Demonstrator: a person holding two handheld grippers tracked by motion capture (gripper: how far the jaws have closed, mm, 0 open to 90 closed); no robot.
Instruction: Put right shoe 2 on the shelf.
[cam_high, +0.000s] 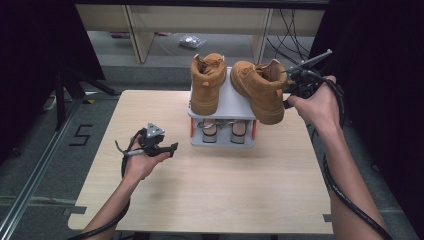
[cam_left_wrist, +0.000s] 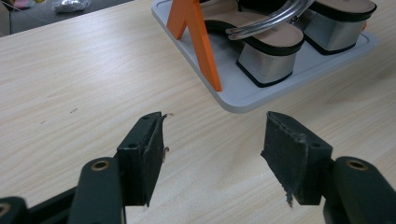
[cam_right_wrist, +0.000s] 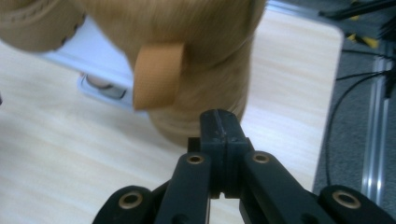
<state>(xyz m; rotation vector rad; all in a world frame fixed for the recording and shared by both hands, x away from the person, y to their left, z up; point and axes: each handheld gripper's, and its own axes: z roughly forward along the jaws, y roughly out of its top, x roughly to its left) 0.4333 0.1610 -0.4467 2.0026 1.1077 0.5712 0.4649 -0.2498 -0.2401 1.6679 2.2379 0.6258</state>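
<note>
Two tan boots are on a grey two-tier rack. The left boot stands upright on the top shelf. The right boot tilts and overhangs the rack's right edge. My right gripper sits at that boot's heel. In the right gripper view its jaws are shut pad to pad just in front of the boot and its heel loop, with nothing seen between them. My left gripper hovers open and empty over the table left of the rack, and its jaws face the rack base.
On the rack's lower shelf stands a pair of sandals with silver block heels, between orange supports. The wooden table ends close to the right of the rack. Shelving and a plastic bag lie beyond the far edge.
</note>
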